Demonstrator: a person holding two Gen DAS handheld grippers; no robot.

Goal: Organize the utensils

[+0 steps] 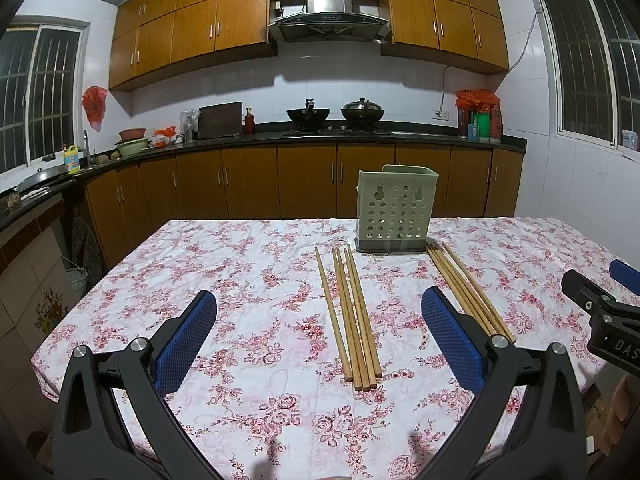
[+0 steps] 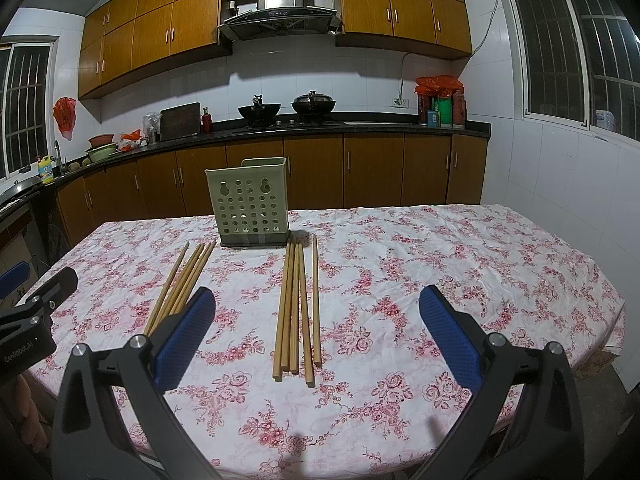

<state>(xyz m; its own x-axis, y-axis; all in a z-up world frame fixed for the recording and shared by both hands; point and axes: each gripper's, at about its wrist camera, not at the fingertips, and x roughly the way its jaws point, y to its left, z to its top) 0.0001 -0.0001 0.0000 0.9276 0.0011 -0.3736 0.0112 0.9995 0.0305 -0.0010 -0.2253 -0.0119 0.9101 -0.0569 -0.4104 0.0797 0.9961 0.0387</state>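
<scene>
Black left tool [image 2: 24,312] reads "GenRobot.AI"; both tools wide, empty; right tool [image 2: 316,332].

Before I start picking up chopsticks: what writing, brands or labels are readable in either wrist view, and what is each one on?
"DAS": white letters, cut off at the frame edge, on the black body of the right tongs, in the left wrist view.
"GenRobot.AI": on the black body of the left tongs, in the right wrist view.
Yellow detergent bottle label by the sink: too small to read.
Green and blue packages on the far counter: print blurred.
</scene>
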